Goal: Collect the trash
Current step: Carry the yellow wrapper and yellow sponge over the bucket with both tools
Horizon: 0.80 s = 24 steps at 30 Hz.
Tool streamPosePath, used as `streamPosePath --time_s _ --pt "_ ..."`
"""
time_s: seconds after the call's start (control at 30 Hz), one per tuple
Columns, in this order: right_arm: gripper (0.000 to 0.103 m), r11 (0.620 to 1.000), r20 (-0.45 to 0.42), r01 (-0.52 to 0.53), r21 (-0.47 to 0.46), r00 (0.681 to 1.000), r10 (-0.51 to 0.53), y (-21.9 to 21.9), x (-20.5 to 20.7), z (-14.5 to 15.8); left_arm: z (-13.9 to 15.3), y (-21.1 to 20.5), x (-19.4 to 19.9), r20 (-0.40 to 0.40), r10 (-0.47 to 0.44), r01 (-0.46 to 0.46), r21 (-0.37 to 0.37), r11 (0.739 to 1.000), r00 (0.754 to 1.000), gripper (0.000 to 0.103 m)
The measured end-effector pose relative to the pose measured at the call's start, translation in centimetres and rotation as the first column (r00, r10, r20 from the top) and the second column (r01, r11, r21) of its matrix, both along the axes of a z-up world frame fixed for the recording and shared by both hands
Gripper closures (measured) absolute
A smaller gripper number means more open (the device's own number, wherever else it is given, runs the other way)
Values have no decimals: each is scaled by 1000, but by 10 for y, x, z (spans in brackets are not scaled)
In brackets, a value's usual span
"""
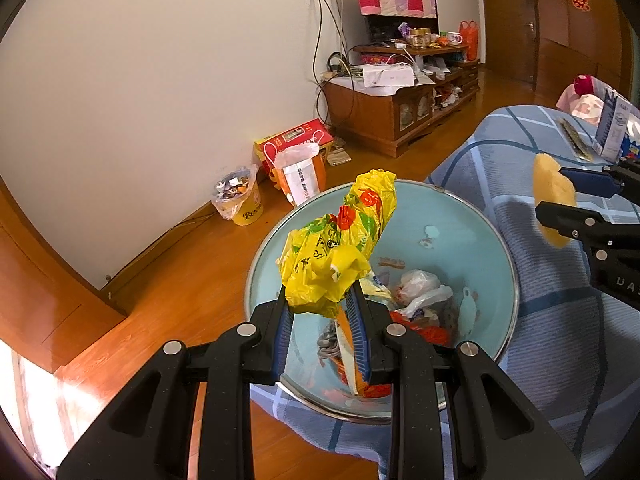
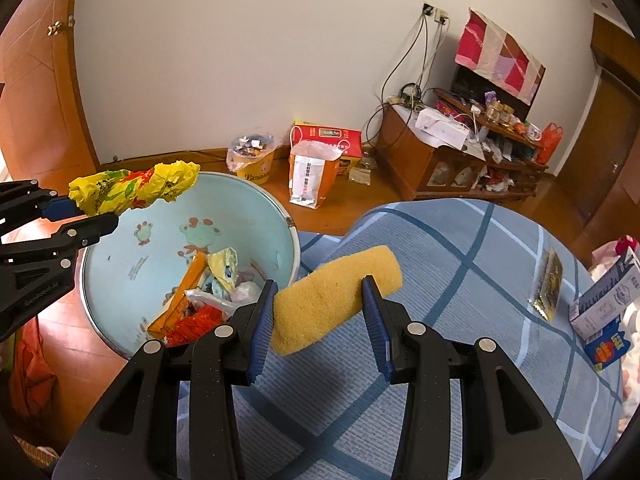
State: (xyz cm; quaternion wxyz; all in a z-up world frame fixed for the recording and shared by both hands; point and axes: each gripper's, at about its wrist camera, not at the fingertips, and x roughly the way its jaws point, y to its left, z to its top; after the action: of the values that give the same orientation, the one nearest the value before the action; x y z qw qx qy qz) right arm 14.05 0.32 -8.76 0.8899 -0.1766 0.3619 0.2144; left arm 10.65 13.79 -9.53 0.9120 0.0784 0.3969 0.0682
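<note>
The left gripper [image 1: 320, 300] has its blue ribbed pads clamped narrow on a crumpled yellow plastic bag printed with red and green shapes [image 1: 340, 240], which hangs directly above the open mouth of the round pale-blue trash bin with a metal rim [image 1: 472, 216]. The right gripper [image 2: 320, 300] holds a yellow oblong sponge [image 2: 336, 296] crosswise between wider-set pads, just beside the bin's rim and over the blue checked bedspread [image 2: 460, 272].

Inside the bin lie wrappers: orange and red packets [image 2: 188, 316], a white crumpled plastic bag [image 1: 420, 284] and a pale printed pouch [image 2: 224, 268]; cartoon figures decorate its inner wall. Nothing lies between either held item and the bin opening.

Beyond the bin, against the white wall, stands a small yellow bucket lined with clear plastic and full of scraps [image 2: 252, 156]; its lettering begins "BUN", the rest unreadable. Next to it are an orange-and-white paper bag [image 2: 310, 176] and a red cardboard box with white handles [image 2: 328, 136], their print too small to read. Farther from the bin is a wooden cabinet cluttered with cables and boxes [image 2: 440, 160].

On the bedspread, well apart from the bin, lie a gold foil packet [image 2: 550, 280] and a white and blue carton [image 2: 608, 300]. The left gripper's body shows embossed lettering too faint to read in the right wrist view.
</note>
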Motion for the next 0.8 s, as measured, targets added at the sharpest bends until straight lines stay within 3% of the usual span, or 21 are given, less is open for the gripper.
streamPosePath --time_s 0.8 --pt "60 998 -11 -56 -18 998 56 30 1 -6 -8 22 3 -15 71 -71 11 997 997 77"
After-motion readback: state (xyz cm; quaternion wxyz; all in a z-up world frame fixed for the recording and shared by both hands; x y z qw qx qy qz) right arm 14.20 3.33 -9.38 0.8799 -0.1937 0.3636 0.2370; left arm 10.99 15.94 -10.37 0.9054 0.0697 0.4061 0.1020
